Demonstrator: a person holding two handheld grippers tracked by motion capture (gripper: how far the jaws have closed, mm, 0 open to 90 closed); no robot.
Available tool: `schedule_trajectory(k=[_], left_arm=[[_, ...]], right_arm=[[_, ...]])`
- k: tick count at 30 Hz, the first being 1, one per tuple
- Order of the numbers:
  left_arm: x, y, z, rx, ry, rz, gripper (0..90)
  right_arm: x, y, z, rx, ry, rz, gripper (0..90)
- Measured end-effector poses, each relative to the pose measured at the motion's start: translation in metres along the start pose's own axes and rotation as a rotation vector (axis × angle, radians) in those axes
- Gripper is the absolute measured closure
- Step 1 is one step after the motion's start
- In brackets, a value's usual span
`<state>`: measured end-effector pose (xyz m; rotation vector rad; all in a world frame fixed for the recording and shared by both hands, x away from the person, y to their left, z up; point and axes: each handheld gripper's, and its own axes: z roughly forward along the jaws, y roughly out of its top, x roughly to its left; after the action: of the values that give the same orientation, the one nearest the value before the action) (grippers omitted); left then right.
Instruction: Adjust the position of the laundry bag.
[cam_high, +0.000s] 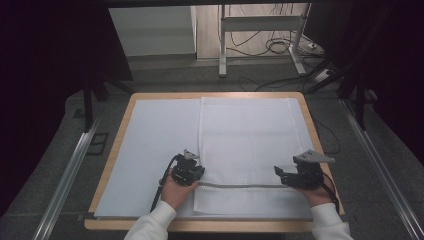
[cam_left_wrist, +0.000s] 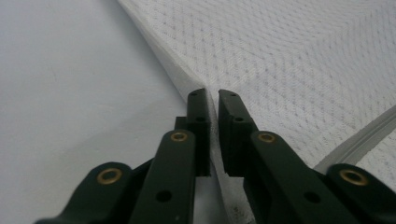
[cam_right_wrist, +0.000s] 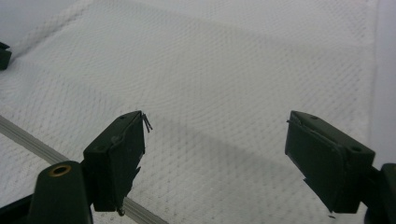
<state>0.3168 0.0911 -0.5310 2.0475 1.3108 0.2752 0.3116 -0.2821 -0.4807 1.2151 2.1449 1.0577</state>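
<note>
White sheeting covers the table (cam_high: 112, 165); the left gripper (cam_left_wrist: 212, 100) pinches the towel (cam_high: 250, 135) edge, the right gripper (cam_right_wrist: 217, 135) gapes above it. That thin pinch could slip when lifted.

We've got a white towel (cam_high: 250, 140) here with a fine dotted waffle-ish weave and one plain grey stripe (cam_high: 240, 186) running across near its front end. It's lying on a pale bluish-white sheet (cam_high: 155, 145) over a light wood table (cam_high: 112, 165). Both our grippers are black, left gripper (cam_left_wrist: 212, 100) with brass-coloured rivets, right gripper (cam_right_wrist: 217, 140) too.
</note>
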Motion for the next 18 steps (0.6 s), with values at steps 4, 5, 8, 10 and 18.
schedule_trajectory(k=[4,5,8,10,18], left_arm=[[0.001,0.000,0.000,0.000,-0.005,0.002,87.2],[0.002,0.000,0.000,0.000,-0.009,-0.003,87.5],[0.002,0.000,-0.001,-0.005,-0.016,-0.003,88.9],[0.003,0.000,-0.001,-0.005,-0.020,-0.002,89.1],[0.006,0.000,-0.004,-0.011,-0.044,-0.013,89.9]], right_arm=[[-0.006,0.012,-0.006,0.013,-0.023,0.010,19.4],[-0.010,0.021,-0.010,0.022,-0.050,0.036,19.4],[-0.015,0.035,-0.015,0.022,-0.079,0.074,19.4],[-0.018,0.042,-0.016,0.034,-0.101,0.089,19.4],[-0.028,0.036,-0.009,0.071,-0.085,0.127,21.4]])
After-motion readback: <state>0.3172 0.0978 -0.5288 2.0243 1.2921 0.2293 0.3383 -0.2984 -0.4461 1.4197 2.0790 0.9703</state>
